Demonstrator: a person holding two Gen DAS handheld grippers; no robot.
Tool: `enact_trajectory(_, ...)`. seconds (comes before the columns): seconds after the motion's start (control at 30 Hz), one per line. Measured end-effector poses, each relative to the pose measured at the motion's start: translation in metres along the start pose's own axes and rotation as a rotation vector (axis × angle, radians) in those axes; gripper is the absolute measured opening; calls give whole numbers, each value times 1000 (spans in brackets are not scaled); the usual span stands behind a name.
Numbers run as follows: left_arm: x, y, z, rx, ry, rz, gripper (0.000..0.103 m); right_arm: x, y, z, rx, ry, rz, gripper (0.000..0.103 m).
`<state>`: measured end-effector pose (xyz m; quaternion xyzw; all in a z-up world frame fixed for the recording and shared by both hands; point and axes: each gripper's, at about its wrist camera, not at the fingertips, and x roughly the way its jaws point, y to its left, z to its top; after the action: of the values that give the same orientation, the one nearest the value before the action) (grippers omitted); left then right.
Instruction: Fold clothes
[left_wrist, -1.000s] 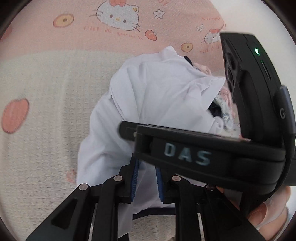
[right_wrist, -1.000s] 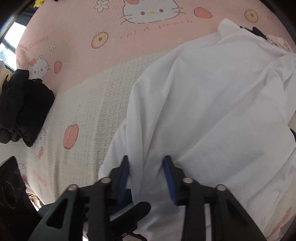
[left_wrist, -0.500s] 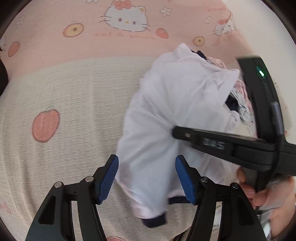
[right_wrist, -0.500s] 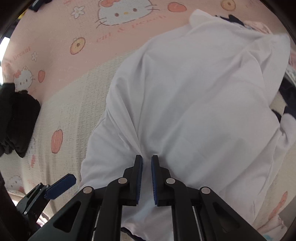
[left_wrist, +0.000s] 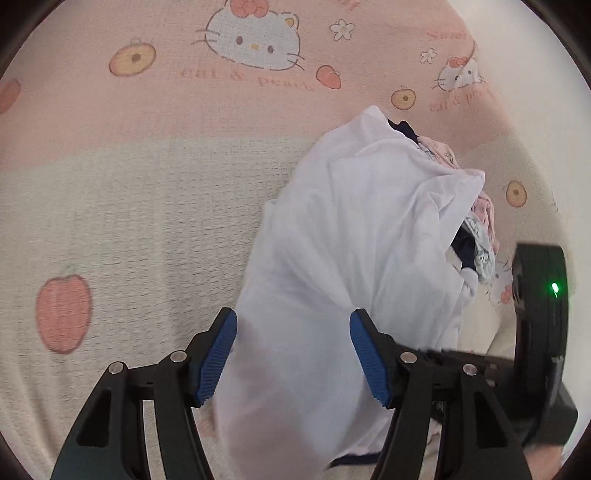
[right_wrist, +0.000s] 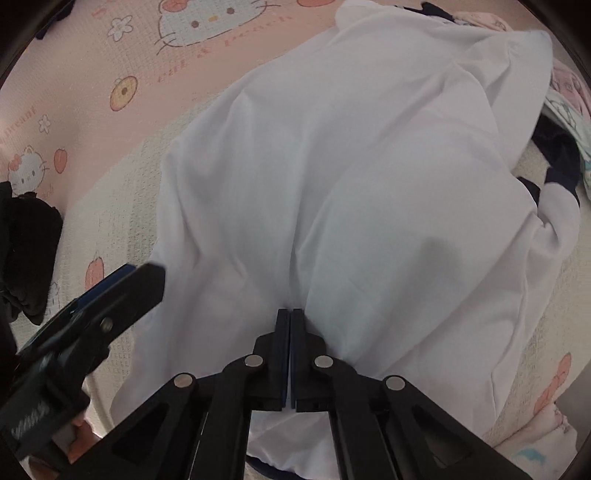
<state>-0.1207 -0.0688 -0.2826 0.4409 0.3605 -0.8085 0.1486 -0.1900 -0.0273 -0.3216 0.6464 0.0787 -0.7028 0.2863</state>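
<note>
Pinching white shirt (right_wrist: 351, 177), apparently creased.

We see a plain white cloth shirt (right_wrist: 351, 177) with dark blue edges; a pink and cream bed cover (left_wrist: 129, 206) with cartoon cats and peaches; black grippers with blue pads (left_wrist: 218, 358).

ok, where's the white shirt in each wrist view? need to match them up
Left wrist: white shirt runs from centre-right down between the open left claw pads.
Right wrist: it fills the centre and right, with the shut right claw pinching a fold at bottom centre.
Shared landmark: the cat face print on the pink bedspread, upper left of the shirt in both.
</note>
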Motion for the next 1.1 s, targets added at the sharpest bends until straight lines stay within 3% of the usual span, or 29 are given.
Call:
enact_trajectory(0.1, 7, 4, -2, -46, -4, -63, 57, 0, -3, 1, -1, 2, 14, 0)
enact_trajectory(0.23, 5, 11, -7, -76, -17, -51, 30, -2, -7, 5, 26, 8, 51, 2)
enact_trajectory(0.3, 4, 18, -8, -101, -18, -68, 23, -3, -11, 10, 54, 7, 80, 3)
enact_trajectory(0.33, 3, 21, -9, -114, -18, -75, 19, -4, -10, 11, 58, 0, 93, 11)
enact_trajectory(0.37, 2, 24, -10, -124, -19, -87, 17, -5, -9, 11, 62, -7, 106, 29)
enact_trajectory(0.43, 1, 27, -10, -140, -20, -111, 14, -5, -9, 15, 81, -9, 187, 53)
enact_trajectory(0.47, 1, 28, -10, -145, -21, -121, 14, -5, -9, 17, 95, -11, 222, 60)
enact_trajectory(0.77, 2, 16, -11, -123, 7, -188, 12, -2, -20, 22, 166, -13, 318, 63)
enact_trajectory(0.8, 3, 17, -12, -146, 5, -210, 12, -2, -38, 16, 182, -11, 333, 63)
enact_trajectory(1.1, 11, 13, -24, -239, 59, -386, 12, -6, -41, 14, 217, -1, 362, 64)
